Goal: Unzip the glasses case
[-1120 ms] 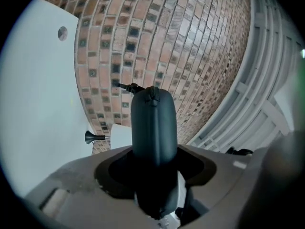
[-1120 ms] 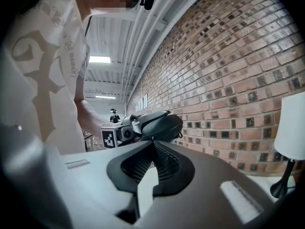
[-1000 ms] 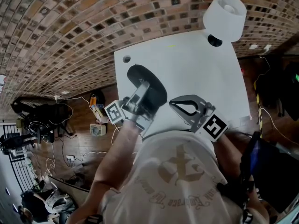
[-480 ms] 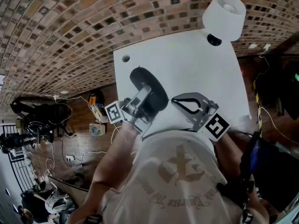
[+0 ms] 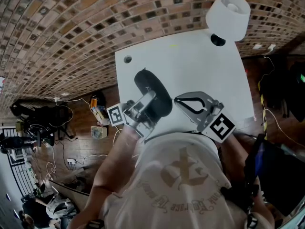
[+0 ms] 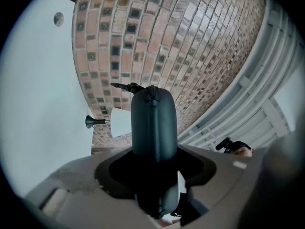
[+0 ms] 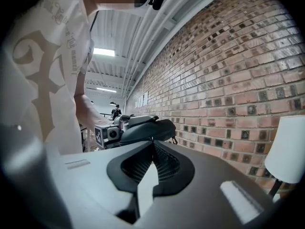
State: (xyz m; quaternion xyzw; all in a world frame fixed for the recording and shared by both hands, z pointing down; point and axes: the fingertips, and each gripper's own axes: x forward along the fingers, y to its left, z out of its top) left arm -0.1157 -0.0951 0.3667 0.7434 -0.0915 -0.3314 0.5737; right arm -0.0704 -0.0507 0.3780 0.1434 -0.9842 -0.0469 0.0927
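my head view looks steeply down over the person's shirt (image 5: 181,175) onto the white table (image 5: 190,66), some way below, with the brick wall (image 5: 71,27) bowed across the top. the left gripper view sits just behind the left gripper (image 6: 155,159), tipped upward and rolled so the table stands along its left edge. the glasses case (image 6: 153,123) is very close and fills its centre. the right gripper view looks about level over the right gripper (image 7: 153,146) toward that same case, which is near. all three views share the case, the wall and the lamp (image 5: 228,15).
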